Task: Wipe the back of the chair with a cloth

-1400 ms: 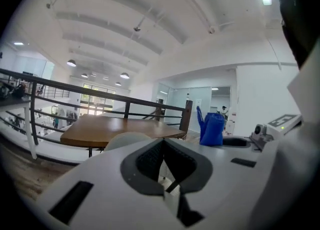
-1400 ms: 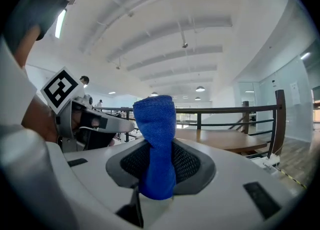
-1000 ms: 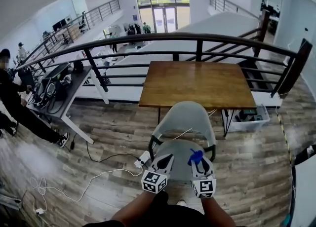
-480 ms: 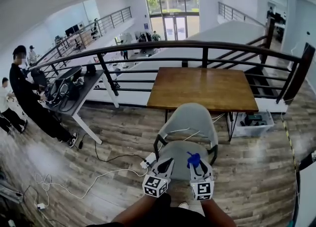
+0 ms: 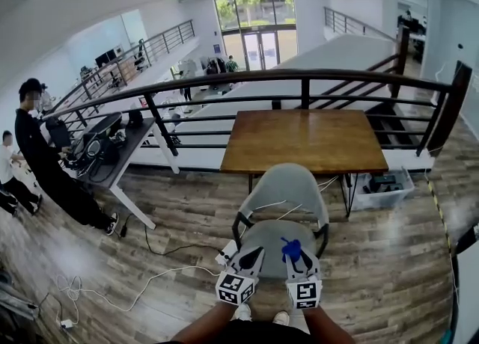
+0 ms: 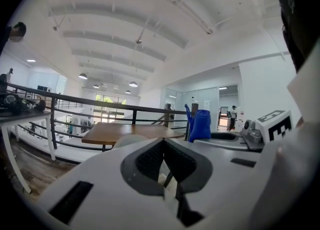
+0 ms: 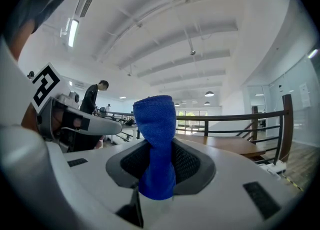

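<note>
The grey shell chair [image 5: 288, 185] faces the wooden table [image 5: 303, 140], with its back turned toward me. Both grippers hover low over the rear of its seat [image 5: 271, 239]. My right gripper [image 5: 298, 259] is shut on a blue cloth [image 5: 290, 246]; in the right gripper view that gripper [image 7: 160, 146] has the cloth [image 7: 155, 119] standing up as a twisted tuft between the jaws. My left gripper [image 5: 249, 258] is beside it on the left, and in the left gripper view this gripper [image 6: 162, 141] has jaws that meet at the tip around nothing. The cloth [image 6: 200, 124] also shows there.
A dark metal railing [image 5: 299, 77] runs behind the table. At the left stands a desk [image 5: 105, 152] with gear, with people [image 5: 45, 163] beside it. A power strip [image 5: 224, 253] and white cables [image 5: 142, 286] lie on the wood floor left of the chair. A storage box [image 5: 382, 183] sits right of the table.
The view has shifted slightly and the people at the left have moved. Both grippers hold nearly the same place over the chair seat, the cloth still clamped in the right one.
</note>
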The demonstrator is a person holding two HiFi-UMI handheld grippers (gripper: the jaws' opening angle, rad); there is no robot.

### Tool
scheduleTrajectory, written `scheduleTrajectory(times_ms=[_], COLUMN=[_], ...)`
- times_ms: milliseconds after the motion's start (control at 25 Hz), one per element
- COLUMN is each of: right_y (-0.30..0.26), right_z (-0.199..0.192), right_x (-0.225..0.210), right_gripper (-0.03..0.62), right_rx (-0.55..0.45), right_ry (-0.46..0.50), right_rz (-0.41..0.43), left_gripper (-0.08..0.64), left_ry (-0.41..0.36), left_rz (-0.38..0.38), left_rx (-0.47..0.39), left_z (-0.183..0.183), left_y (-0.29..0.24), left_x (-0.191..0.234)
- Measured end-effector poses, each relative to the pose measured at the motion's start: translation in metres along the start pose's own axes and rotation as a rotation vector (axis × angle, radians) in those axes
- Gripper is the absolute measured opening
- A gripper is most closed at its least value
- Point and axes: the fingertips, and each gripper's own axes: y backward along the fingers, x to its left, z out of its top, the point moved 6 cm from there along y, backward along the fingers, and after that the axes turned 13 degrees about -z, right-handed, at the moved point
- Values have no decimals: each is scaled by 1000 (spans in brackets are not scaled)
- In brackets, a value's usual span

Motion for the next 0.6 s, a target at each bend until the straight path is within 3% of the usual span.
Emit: scheduleTrajectory(times_ms=[600], right_y=[-11], right_z=[10], right_x=[27], right_gripper=[117], right_rx=[20], right_ry=[23], right_rz=[-45], left_gripper=[-2], left_ry=[-16], left_rz=[-38], left_rx=[3], left_z=[2], left_y=[16], left_x=[26])
